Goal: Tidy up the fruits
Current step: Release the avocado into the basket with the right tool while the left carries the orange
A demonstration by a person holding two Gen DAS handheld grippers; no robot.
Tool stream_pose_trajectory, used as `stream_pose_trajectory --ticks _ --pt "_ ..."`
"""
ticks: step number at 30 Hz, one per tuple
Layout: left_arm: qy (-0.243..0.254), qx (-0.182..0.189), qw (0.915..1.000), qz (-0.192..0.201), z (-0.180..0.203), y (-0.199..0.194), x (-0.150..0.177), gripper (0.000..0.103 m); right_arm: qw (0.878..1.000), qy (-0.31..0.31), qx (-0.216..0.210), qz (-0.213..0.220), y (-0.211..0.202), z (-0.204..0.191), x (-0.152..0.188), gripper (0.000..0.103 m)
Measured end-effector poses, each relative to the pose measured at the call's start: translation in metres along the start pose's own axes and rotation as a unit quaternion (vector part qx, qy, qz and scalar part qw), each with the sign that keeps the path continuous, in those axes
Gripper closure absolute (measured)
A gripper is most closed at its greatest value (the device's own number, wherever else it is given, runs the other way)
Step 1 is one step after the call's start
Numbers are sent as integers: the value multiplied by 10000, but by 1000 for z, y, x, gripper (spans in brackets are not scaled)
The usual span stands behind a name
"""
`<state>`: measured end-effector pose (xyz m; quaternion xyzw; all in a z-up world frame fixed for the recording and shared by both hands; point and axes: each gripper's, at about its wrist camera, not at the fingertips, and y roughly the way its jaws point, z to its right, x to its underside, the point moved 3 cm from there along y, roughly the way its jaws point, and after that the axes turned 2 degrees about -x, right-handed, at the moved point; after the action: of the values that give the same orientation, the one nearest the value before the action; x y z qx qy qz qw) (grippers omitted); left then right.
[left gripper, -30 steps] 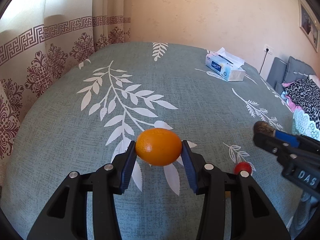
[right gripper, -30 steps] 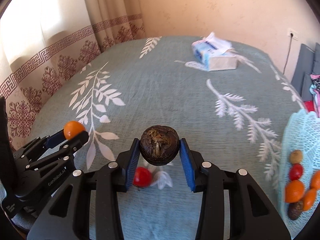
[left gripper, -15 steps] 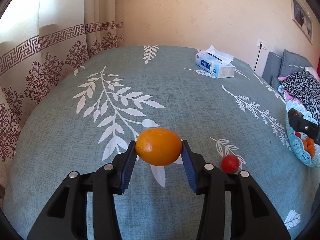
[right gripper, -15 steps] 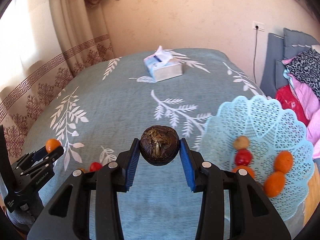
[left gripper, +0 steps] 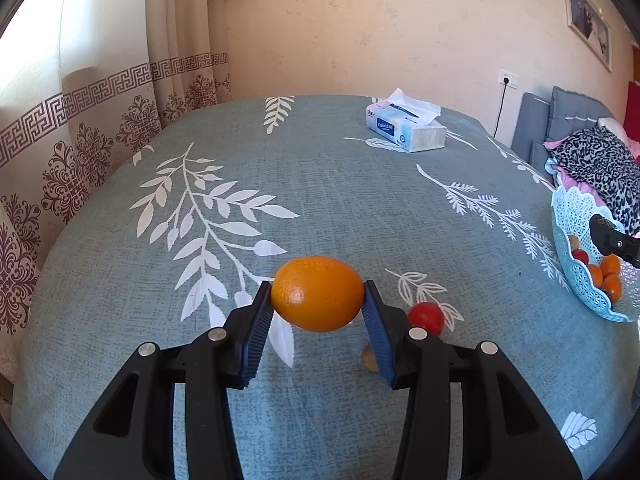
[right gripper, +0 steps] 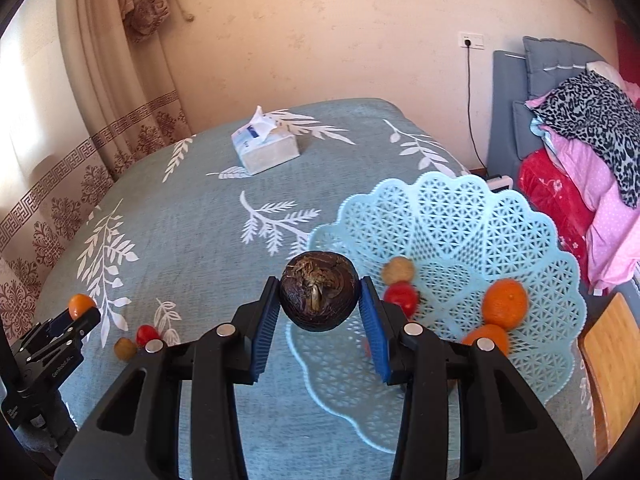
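Note:
My left gripper (left gripper: 318,300) is shut on an orange (left gripper: 318,294), held above the grey-green cloth. A red fruit (left gripper: 427,317) and a small tan fruit (left gripper: 370,358) lie on the cloth just beyond its right finger. My right gripper (right gripper: 319,298) is shut on a dark brown round fruit (right gripper: 319,291), which hangs over the near left rim of the pale blue lattice basket (right gripper: 460,220). In the basket lie a tan fruit (right gripper: 397,271), a red fruit (right gripper: 402,298) and two oranges (right gripper: 504,304). At the right edge of the left wrist view, the basket (left gripper: 576,280) shows with the right gripper's tip over it.
A tissue box (right gripper: 265,151) stands at the far side of the table. Patterned curtains (left gripper: 80,128) hang at the left. A bed with piled clothes (right gripper: 592,152) is at the right, and a wooden board (right gripper: 612,368) lies past the basket. In the right wrist view, the left gripper (right gripper: 82,312) is at the far left.
My right gripper has swung right with the dark fruit, from over the bare cloth to over the basket's rim. My left gripper has drifted slightly right with the orange.

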<state>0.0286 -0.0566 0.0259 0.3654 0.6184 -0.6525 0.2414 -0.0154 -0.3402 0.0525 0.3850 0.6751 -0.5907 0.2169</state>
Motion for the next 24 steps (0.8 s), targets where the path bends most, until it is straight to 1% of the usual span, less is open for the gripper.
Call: stream_pose_trajectory --ticks 10,19,20,23,24 --pt "133 117 9998 -4 17 -1 0 58 9987 384 309 84 -14 45 4 62" --pt "314 191 9993 59 36 -5 -5 58 9979 580 292 -27 -2 62 4 61" --pt "347 200 9992 71 39 -6 -6 58 9976 638 276 -36 -1 64 4 60" --pt "400 222 9989 88 44 -8 -8 58 9966 775 275 55 -5 71 1 51" --pt "419 234 9988 96 47 -8 -9 58 9964 796 290 98 -7 74 0 51"
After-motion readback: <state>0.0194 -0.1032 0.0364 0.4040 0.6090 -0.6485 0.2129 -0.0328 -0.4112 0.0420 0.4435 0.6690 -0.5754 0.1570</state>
